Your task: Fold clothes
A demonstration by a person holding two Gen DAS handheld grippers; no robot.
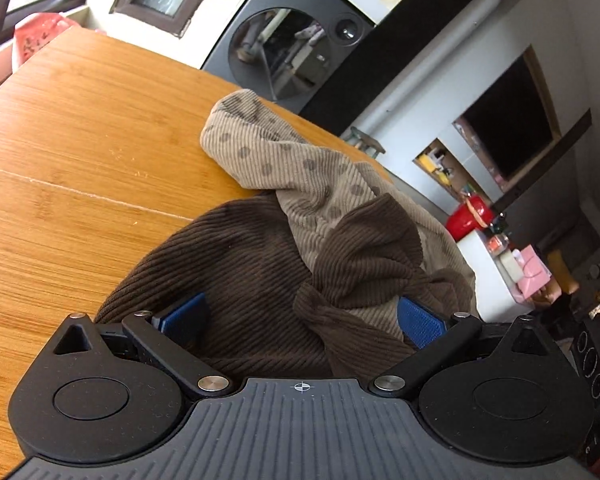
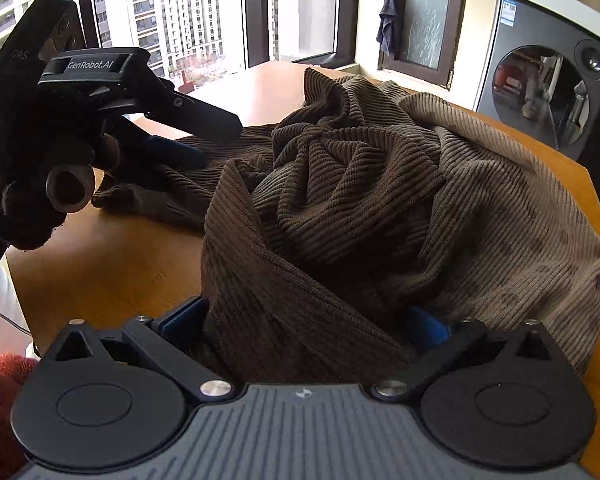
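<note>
Currently, left wrist view: left claw spread wide, brown ribbed garment bunched between its pads, not pinched; dotted tan part toward 12 o'clock on the desk.
Right wrist view: right claw also parted around cloth; left claw at 10 o'clock.
Progress: garment crumpled, no fold made; spreading and folding remain.

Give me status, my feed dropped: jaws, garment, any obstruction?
Left gripper open, cloth between its jaws. Right gripper likewise. Brown corduroy garment bunched on wooden table, unfolded. Nothing blocking.
</note>
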